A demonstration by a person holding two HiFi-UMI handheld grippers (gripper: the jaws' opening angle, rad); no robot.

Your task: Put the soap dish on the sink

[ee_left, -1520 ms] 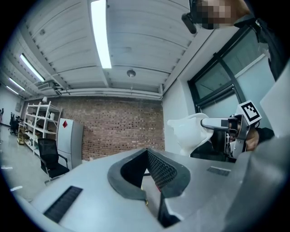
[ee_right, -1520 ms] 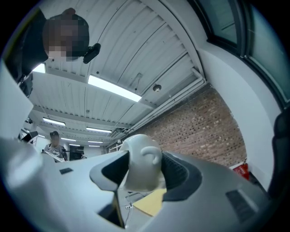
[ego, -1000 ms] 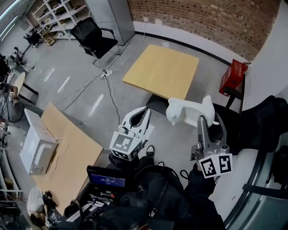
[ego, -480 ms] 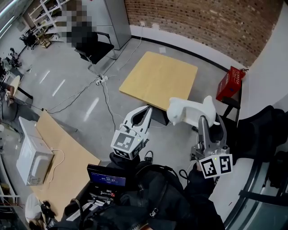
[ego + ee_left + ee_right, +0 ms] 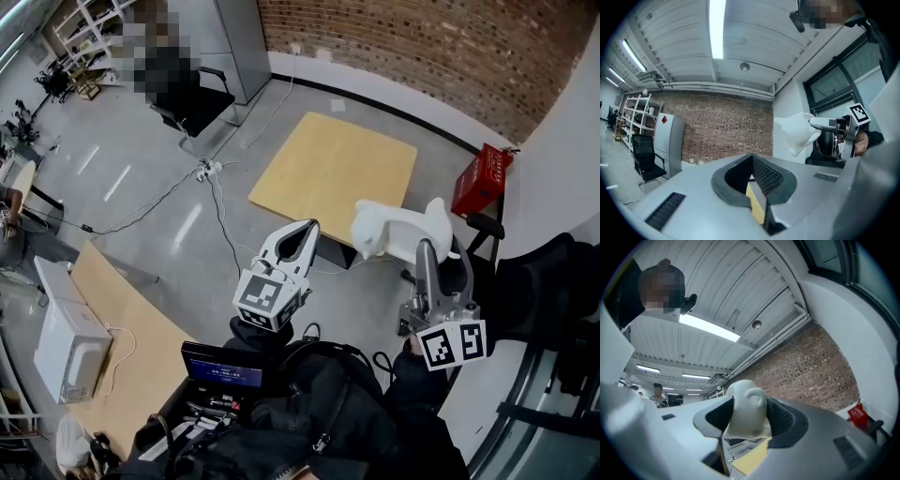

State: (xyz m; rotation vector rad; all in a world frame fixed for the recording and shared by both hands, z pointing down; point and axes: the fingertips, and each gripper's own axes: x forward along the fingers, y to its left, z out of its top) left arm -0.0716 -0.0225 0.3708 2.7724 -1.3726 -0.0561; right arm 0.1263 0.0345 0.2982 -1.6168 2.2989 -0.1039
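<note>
A small screen (image 5: pixel 222 367) sits nearest, against the person's dark clothing; the print on its blue bar is too small to read. Just beyond it, each claw carries a cube with black-and-white square markers and no readable lettering.

The left claw (image 5: pixel 305 230) has its tips together with nothing between them. The right claw (image 5: pixel 442 255) is clamped on the white soap dish (image 5: pixel 398 230), which is held in the air above the grey floor (image 5: pixel 169 187). The dish's long axis lies across the jaws, left to right in the head view. Its rounded, lumpy end points toward the left claw, and a small upturned tip is at the other end.

Farther off stand a bare wooden table (image 5: pixel 337 164) and a red box (image 5: pixel 483 178) whose print is illegible. A brick wall (image 5: pixel 422 47) is behind them.
</note>
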